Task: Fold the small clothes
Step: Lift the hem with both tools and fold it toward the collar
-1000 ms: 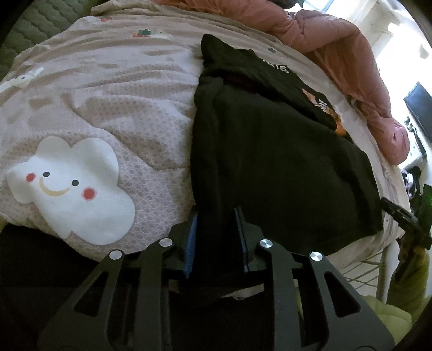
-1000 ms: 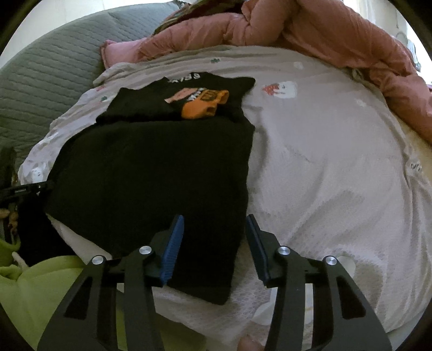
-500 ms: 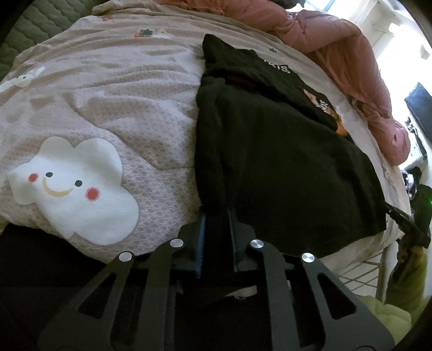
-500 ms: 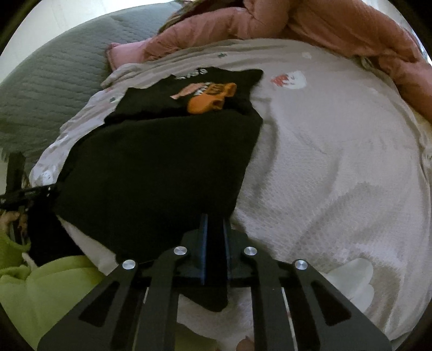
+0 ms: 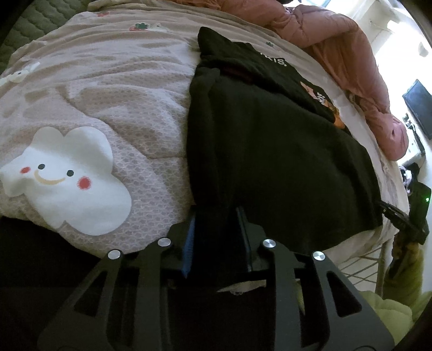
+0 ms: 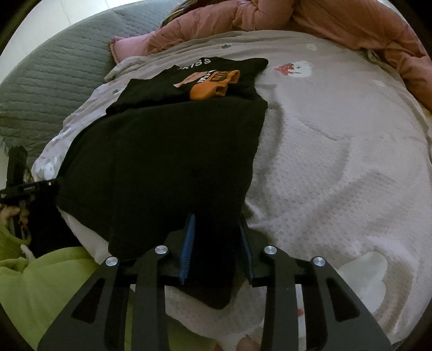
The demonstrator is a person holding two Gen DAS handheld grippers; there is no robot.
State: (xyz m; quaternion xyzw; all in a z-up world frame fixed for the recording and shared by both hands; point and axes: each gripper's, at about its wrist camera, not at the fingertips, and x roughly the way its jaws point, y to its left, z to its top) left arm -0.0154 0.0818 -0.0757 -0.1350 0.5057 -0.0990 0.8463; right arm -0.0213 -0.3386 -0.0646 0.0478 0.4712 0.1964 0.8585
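Left wrist view: the left hand-held gripper [image 5: 217,237] sits at the near left corner of the black garment [image 5: 270,151], its two blue-padded fingers [image 5: 189,243] spread apart with the dark cloth lying in the gap between them; the pads are not pressed onto it. The garment runs away from this hand-held gripper across the bed, spread on a beige quilt [image 5: 108,89]. A white smiling cloud patch [image 5: 67,178] lies on the quilt to the left of the fingers. Beyond the garment's far end sits a folded black shirt with orange print [image 5: 297,81], touching or overlapping it. A pink duvet [image 5: 351,67] is bunched far ahead and to the right. The other hand-held gripper shows at the garment's right corner.

Right wrist view: the right hand-held gripper [image 6: 217,243] is at the near right corner of the black garment [image 6: 167,162], fingers [image 6: 187,243] likewise parted, the cloth corner lying between them and hanging toward the camera. The printed shirt [image 6: 202,81] lies straight ahead past the garment. The quilt [image 6: 337,162] stretches to the right, the pink duvet [image 6: 297,21] along the far edge, a grey quilted headboard [image 6: 54,75] far left. A green sleeve [image 6: 54,283] fills the near left
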